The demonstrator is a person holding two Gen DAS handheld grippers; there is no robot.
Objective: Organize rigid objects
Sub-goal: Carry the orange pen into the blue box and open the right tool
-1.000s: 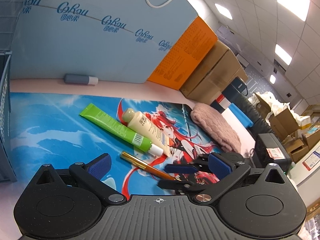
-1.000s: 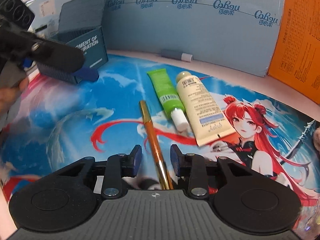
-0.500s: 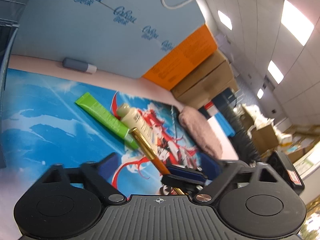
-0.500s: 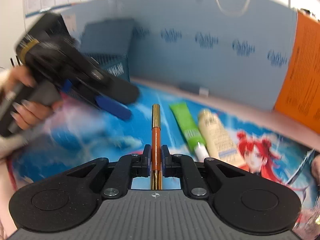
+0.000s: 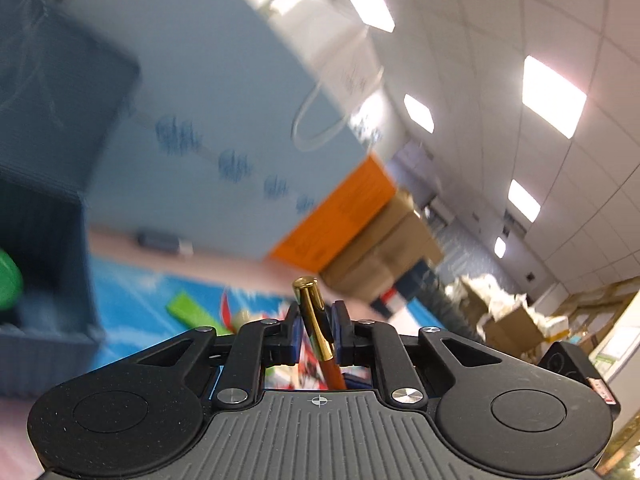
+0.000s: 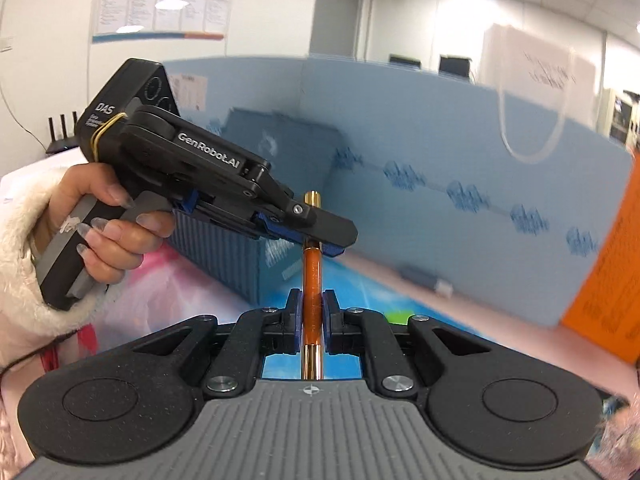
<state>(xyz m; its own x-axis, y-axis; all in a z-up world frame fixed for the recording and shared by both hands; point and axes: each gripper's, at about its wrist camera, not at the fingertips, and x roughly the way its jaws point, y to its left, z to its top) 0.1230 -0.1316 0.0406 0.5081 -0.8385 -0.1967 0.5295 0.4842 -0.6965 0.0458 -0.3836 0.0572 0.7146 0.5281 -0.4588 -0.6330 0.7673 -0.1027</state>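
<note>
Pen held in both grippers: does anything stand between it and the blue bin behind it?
Nothing visible does. The pen, gripped by the right gripper and left gripper, is in open air in front of the blue bin.

Pen [image 6: 311, 276]: glossy orange lacquer barrel w/ polished gold metal ends, reflecting light. Both claws [image 6: 311, 317] [image 5: 316, 332]: showing matt black plastic, blue rubbery pads, shiny metal pins. Sleeve [image 6: 16, 216]: looking fluffy white cloth. Bin [image 6: 248, 264]: ribbed matt blue plastic.

Black left gripper [image 6: 320, 236], blue-padded jaws; fluffy white sleeve [image 6: 24, 240]
</note>
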